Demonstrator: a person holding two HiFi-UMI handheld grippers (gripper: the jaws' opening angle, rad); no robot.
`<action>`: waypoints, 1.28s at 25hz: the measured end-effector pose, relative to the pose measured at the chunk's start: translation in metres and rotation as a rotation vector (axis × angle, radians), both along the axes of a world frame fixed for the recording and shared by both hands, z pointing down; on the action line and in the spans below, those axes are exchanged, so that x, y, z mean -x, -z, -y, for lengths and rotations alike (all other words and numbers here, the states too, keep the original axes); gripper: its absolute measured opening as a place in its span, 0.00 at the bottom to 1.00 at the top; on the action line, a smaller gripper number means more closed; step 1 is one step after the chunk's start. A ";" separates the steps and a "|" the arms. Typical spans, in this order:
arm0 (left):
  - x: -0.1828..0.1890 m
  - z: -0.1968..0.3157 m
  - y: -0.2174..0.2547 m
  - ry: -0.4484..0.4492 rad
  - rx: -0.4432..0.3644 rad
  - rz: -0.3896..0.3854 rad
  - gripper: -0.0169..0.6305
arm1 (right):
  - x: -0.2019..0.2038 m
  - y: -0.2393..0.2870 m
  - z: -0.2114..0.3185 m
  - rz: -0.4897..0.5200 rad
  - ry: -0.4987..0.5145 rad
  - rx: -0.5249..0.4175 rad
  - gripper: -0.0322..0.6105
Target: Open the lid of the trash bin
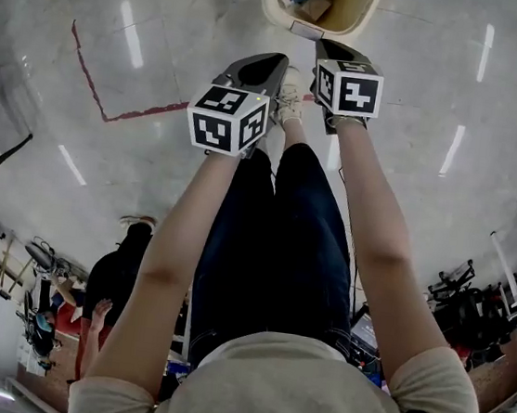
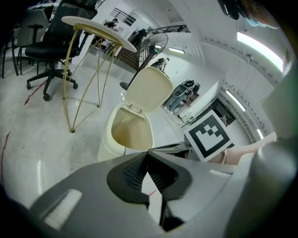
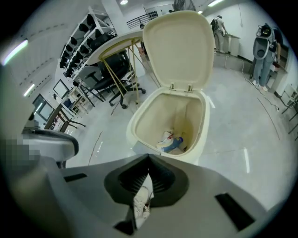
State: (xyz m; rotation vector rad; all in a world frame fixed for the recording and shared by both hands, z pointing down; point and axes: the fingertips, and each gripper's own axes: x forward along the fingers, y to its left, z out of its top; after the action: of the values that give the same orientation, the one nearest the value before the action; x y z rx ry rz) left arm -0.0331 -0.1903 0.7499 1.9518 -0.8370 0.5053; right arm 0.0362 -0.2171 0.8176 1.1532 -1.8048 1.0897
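The cream trash bin (image 1: 361, 10) stands on the floor just ahead of both grippers, its lid (image 3: 179, 49) tipped up and back on its hinges. Some rubbish (image 3: 171, 141) lies at its bottom. My left gripper (image 1: 274, 61) hangs shut and holds nothing, a little short of the bin (image 2: 111, 139), whose lid (image 2: 149, 88) shows upright. My right gripper (image 1: 327, 46) is also shut with nothing in it, close above the bin's near rim (image 3: 139, 121). A white shoe (image 1: 291, 97) of the person stands below the grippers, near the bin's grey pedal (image 1: 306, 29).
A round table on thin gold legs (image 2: 93, 28), a black office chair (image 2: 51, 42) and a standing fan (image 2: 149, 46) are left of and behind the bin. Red tape lines (image 1: 95, 87) mark the glossy floor. Another person (image 1: 120, 268) sits behind.
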 end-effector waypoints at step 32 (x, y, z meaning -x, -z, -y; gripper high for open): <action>-0.017 -0.026 0.290 -0.135 -0.274 -0.105 0.04 | 0.013 0.336 -0.036 0.247 0.039 -0.350 0.06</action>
State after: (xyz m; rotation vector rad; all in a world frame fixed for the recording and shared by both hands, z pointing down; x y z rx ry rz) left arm -0.0162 -0.1646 0.4602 2.2769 -0.7420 0.3777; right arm 0.0233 -0.1807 0.4818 1.2167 -2.2689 0.9506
